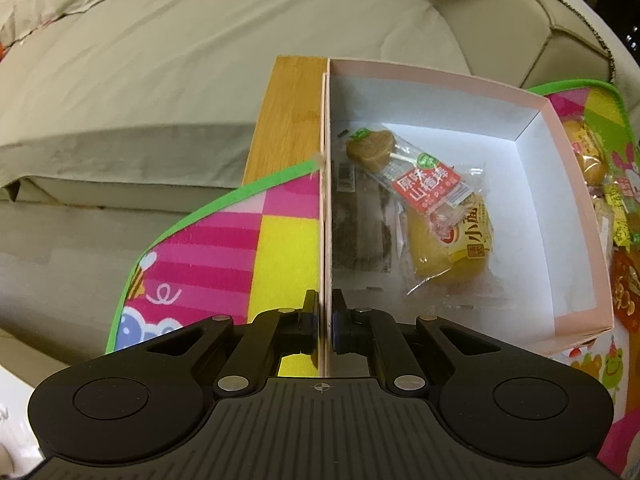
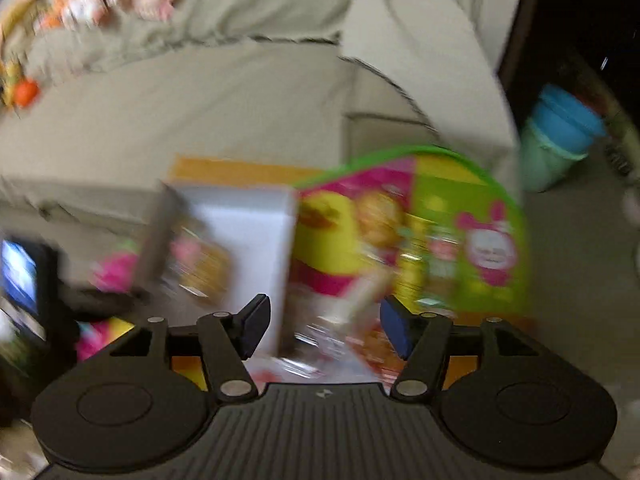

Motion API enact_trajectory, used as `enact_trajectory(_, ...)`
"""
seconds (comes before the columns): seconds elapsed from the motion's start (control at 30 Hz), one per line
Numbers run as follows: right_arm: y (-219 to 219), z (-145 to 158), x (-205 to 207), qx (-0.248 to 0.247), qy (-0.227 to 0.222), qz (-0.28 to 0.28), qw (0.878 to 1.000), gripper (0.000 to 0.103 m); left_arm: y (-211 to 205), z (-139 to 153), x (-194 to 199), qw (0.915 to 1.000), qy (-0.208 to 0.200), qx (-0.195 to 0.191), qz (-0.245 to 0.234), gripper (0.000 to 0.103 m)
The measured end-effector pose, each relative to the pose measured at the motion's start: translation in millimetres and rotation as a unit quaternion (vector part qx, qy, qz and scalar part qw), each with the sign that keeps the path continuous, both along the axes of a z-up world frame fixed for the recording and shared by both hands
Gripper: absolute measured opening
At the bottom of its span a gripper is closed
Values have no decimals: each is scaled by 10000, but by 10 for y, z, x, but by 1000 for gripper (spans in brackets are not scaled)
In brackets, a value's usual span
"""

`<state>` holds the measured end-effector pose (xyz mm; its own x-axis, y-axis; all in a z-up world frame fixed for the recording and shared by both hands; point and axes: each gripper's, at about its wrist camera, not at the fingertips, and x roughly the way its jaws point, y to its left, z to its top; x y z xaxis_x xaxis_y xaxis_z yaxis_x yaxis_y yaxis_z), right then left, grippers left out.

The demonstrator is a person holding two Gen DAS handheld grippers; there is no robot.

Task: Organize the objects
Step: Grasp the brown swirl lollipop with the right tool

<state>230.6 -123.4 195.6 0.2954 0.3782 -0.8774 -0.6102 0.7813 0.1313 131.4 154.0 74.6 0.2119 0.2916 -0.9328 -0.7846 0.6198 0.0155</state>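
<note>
In the left wrist view, our left gripper point(image 1: 326, 320) is clenched on the near side wall of the pink box point(image 1: 576, 216), one finger outside and one inside. The box rests on a colourful mat point(image 1: 224, 240) over a wooden board point(image 1: 288, 120), and holds a wrapped lollipop point(image 1: 400, 164) lying across a yellow snack packet point(image 1: 452, 248). In the blurred right wrist view, our right gripper point(image 2: 326, 328) hangs with jaws spread apart over loose snack packets point(image 2: 360, 288) on the mat beside the box.
</note>
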Motion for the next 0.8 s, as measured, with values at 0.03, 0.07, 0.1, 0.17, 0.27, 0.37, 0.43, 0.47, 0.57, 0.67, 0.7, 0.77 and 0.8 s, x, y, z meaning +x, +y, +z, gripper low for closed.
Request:
enact_trajectory(0.03, -78, -76, -25, -218, -139, 71, 9996, 65, -3, -9, 10, 10000, 33, -1, 14, 8)
enact_trajectory(0.07, -161, -136, -49, -379, -242, 145, 9989, 67, -1, -16, 15, 10000, 60, -2, 33, 8)
enact_trajectory(0.1, -219, -196, -71, -522, -329, 216, 9979, 68, -3, -28, 25, 9999, 93, -7, 45, 8)
enact_trajectory(0.17, -362, -306, -127, -695, -421, 316, 9962, 69, -2, -46, 42, 9998, 170, -21, 71, 8)
enact_trajectory(0.27, -463, -444, -124, -718, -297, 227, 9967, 71, 3, -56, 73, 9997, 236, -18, 85, 8)
enact_trajectory(0.37, -496, -524, -127, -605, -155, 55, 9980, 74, 10, -70, 101, 9996, 275, -27, 56, 8)
enact_trajectory(0.43, -506, -586, -121, -513, -71, -26, 9987, 74, 4, -70, 107, 9995, 304, -6, 18, 8)
enact_trajectory(0.47, -508, -654, -110, -483, -20, -83, 9988, 74, -2, -70, 108, 9995, 316, 1, 15, 8)
enact_trajectory(0.57, -444, -842, -59, -513, 186, -276, 9981, 74, -7, -65, 113, 9994, 333, -27, -21, 8)
enact_trajectory(0.67, -305, -958, -45, -369, 281, -89, 9989, 75, 0, -48, 92, 9995, 290, -82, -93, 8)
enact_trajectory(0.7, -211, -980, -87, -331, 177, 210, 9991, 75, 0, -42, 85, 9995, 278, -84, -131, 8)
enact_trajectory(0.77, -14, -1031, -213, -400, -159, 910, 9949, 75, 1, -50, 79, 9994, 276, -86, -174, 8)
enact_trajectory(0.8, 92, -1070, -297, -451, -348, 1333, 9894, 75, -1, -61, 86, 9993, 298, -86, -207, 8)
